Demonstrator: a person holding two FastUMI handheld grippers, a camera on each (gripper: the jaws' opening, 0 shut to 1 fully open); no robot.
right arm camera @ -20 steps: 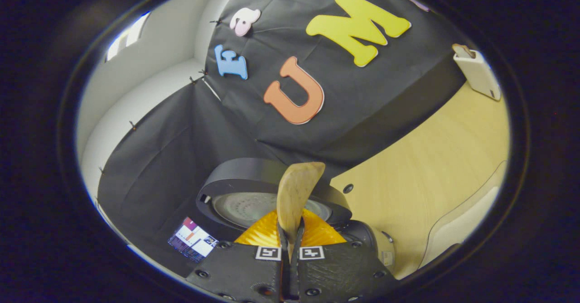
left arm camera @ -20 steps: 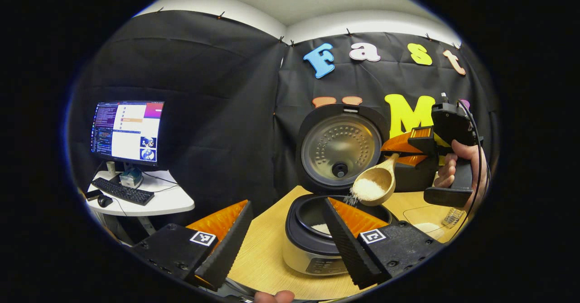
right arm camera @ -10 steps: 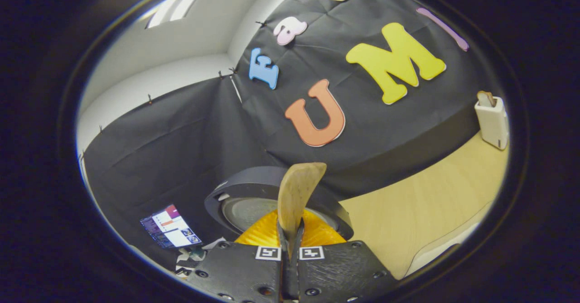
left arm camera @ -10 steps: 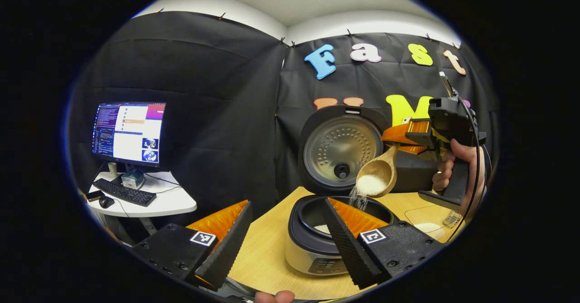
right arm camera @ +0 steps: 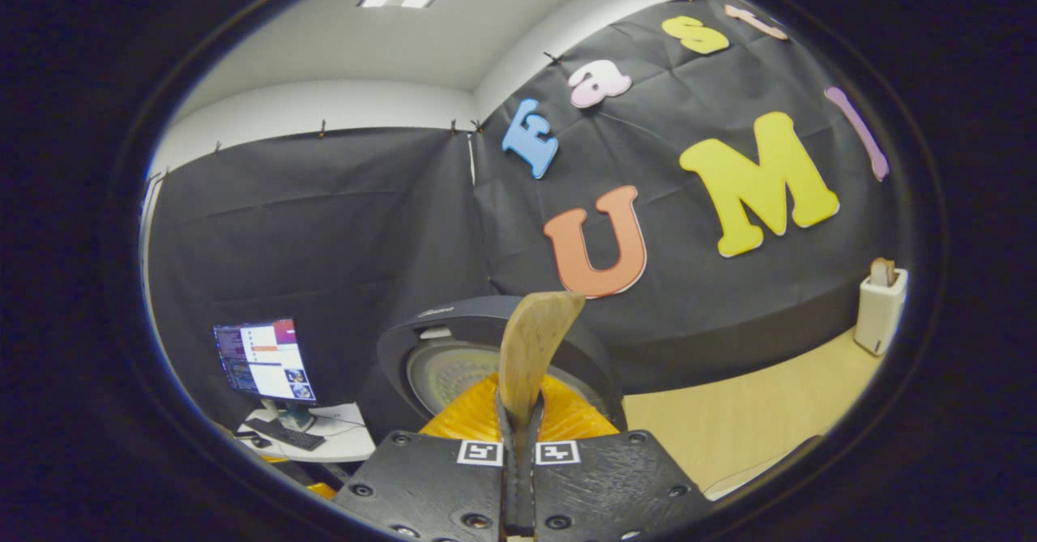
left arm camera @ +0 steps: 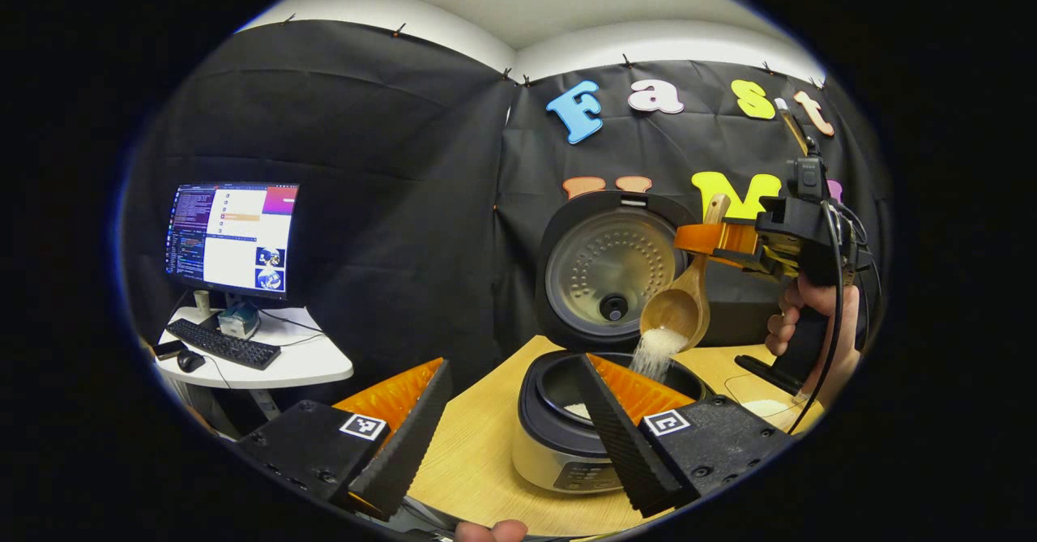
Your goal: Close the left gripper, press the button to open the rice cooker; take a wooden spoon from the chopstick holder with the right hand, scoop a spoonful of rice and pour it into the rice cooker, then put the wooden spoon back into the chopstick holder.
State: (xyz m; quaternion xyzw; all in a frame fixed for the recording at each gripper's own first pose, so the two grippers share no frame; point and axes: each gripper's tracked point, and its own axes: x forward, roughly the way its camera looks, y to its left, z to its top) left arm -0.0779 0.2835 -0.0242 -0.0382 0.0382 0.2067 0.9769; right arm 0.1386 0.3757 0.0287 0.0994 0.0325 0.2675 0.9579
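Nearest in the left gripper view, the left claw (left arm camera: 502, 420) hangs with its two fingers spread wide apart and nothing between them, low over the pale wooden surface (left arm camera: 474, 461). Just past its fingers stands the rice cooker (left arm camera: 567, 437), lid (left arm camera: 612, 271) swung fully upright, so the button press looks done. A little white rice (left arm camera: 577, 409) already lies in the dark inner pot.

Above the pot's far rim, the wooden spoon (left arm camera: 680, 303) is tipped bowl-down, and a thin stream of rice falls from its lip into the cooker. Some rice clings low in the bowl, so I judge the pour to be under way, not finished. The right claw (left arm camera: 717, 238), held by a hand (left arm camera: 798, 323), has the spoon by its handle, the handle's end poking up past the fingers.

In the right gripper view, the right claw (right arm camera: 518, 453) is closed down to a narrow slit on the spoon handle (right arm camera: 531, 356), both fingers pressing its flat sides; the spoon's bowl is hidden below. Beyond it the cooker lid (right arm camera: 478, 347) rises.

Farthest off, by the wall at the surface's edge, the white chopstick holder (right arm camera: 879, 311) stands upright with a wooden piece showing at its top. What remains, in my judgement, is emptying the spoon and carrying it back to that holder.
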